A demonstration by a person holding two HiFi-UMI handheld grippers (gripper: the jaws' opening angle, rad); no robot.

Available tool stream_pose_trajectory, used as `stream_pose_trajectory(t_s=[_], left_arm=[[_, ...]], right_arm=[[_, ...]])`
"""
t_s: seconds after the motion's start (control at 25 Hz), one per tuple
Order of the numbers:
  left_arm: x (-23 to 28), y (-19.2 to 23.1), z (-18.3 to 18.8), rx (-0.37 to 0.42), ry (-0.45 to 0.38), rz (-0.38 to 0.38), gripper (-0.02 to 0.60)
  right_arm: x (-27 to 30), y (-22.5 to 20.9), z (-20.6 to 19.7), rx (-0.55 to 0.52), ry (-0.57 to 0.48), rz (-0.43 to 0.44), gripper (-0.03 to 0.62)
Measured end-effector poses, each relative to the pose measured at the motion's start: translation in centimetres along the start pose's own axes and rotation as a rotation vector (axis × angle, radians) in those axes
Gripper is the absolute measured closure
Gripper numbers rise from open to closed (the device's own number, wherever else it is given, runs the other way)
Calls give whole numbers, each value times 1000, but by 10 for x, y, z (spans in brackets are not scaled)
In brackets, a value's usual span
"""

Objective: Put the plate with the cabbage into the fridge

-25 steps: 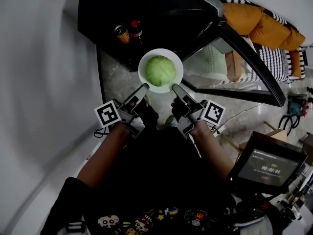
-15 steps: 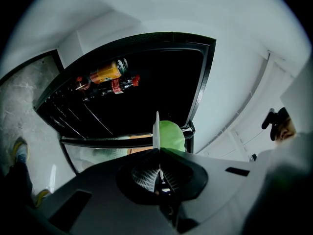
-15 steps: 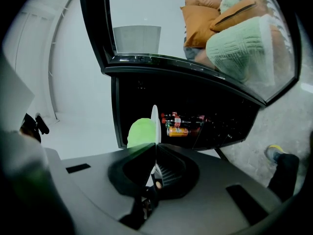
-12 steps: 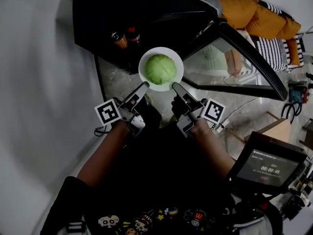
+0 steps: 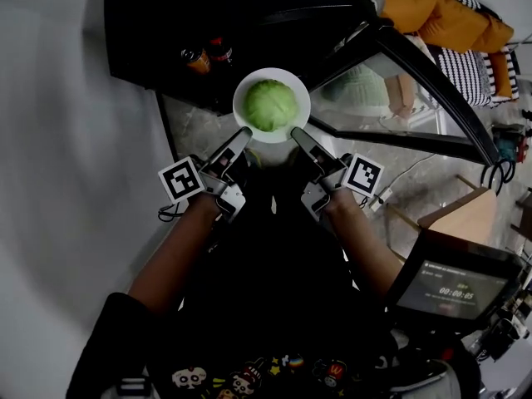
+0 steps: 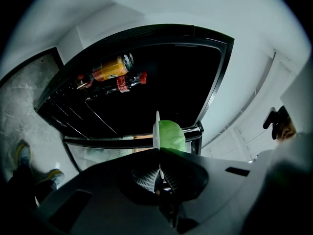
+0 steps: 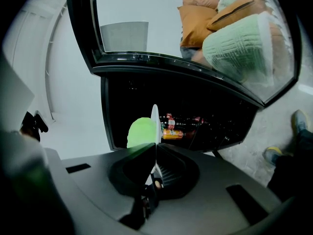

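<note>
Orange can [image 5: 193, 57] and red-capped bottle [image 5: 219, 50] side by side at 11 o'clock in the head view. Orange cushions [image 5: 432, 11] beside striped fabric [image 5: 486, 73] at 1 to 2 o'clock, green knitted cushion [image 5: 362, 83] near them. Dark monitor [image 5: 453, 285] with lit timer at 4 o'clock, cardboard box [image 5: 457, 219] at 3 to 4 o'clock. Grey marble floor [image 5: 195, 127]; white wall [image 5: 58, 140] at 9 o'clock.

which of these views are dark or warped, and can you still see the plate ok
Head view: the fridge interior is nearly black, the white plate and cabbage stand out bright, and the picture's edges smear. Left gripper view: strong fisheye, black corners, fridge frame bowed, plate seen edge-on. Right gripper view: same bowing and dark corners.
</note>
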State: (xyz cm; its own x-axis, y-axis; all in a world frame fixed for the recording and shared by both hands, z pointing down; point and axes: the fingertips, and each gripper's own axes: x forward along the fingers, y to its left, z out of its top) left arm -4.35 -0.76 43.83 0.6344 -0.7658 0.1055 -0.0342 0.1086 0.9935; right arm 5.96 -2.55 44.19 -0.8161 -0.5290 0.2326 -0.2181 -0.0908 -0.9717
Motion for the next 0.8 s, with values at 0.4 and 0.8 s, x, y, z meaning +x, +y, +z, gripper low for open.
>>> stream_pose_trajectory(t_s=[0.4,0.8], left_arm=[[1,0,1,6,-24,14,572],[-2,6,0,-36,-56,52,572]], right_arm=[[4,-2,-2,30,20,12,580],[6,-8,-2,50,46,-13,580]])
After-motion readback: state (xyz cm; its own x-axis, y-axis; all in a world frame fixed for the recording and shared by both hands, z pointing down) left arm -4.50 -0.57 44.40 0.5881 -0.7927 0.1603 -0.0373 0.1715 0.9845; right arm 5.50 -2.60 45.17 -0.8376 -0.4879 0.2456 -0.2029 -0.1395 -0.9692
